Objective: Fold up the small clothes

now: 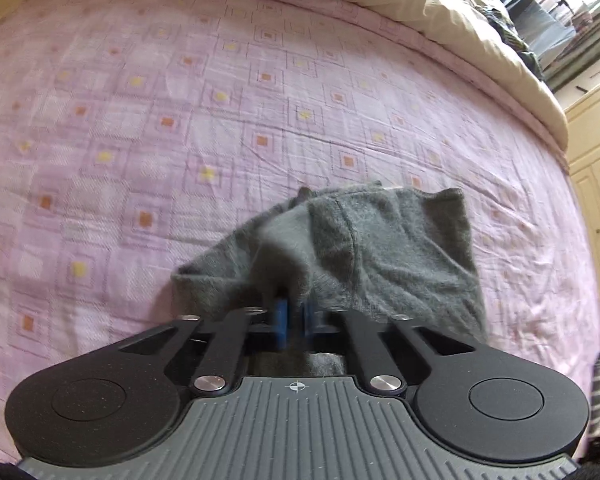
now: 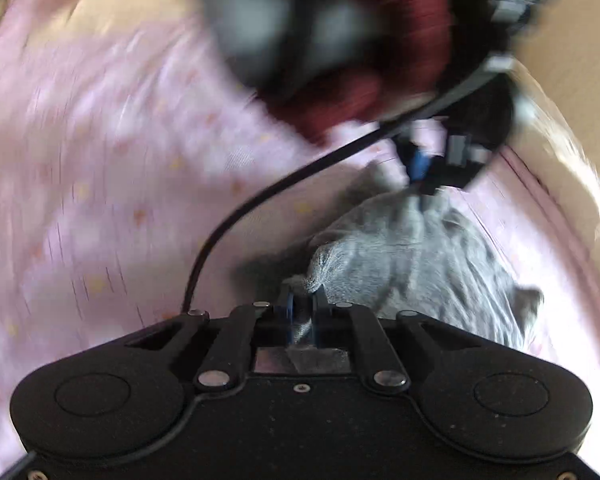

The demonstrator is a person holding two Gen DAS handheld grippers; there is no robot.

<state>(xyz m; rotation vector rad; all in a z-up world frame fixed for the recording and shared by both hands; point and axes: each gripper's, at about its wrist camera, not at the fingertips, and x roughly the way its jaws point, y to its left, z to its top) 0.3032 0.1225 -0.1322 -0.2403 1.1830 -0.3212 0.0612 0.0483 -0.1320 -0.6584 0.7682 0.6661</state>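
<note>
**Two grippers pinch one grey garment above a pink bedspread**

The left gripper (image 1: 294, 312) has its two blue fingers (image 1: 279, 314) drawn nearly together, with a bunched edge of a single grey knit garment (image 1: 380, 256) caught between them. From that pinch the cloth spreads away to the far right in loose folds, one seam running down its middle, and its far corners lie on or just above the bed. A strip of the same grey cloth shows beneath the fingers, close to the gripper body.

The right gripper (image 2: 302, 306) is likewise closed to a narrow gap, its two blue fingers (image 2: 287, 304) clamped on a gathered tuft of the grey knit garment (image 2: 412, 256), which stretches off to the far right. In this blurred view the other gripper (image 2: 420, 172) appears at the far end of the cloth, one blue finger visible, held by a gloved hand (image 2: 300, 40) in dark red and grey. One black cable (image 2: 236, 220) curves from that far gripper down toward the near left.

Beneath everything lies one pink bedspread (image 1: 180, 120) patterned with squares that have orange and yellow centres. One beige duvet (image 1: 440, 20) is rolled along its far right edge. Cream cupboard doors (image 1: 596, 168) stand at the right, beyond the bed.
</note>
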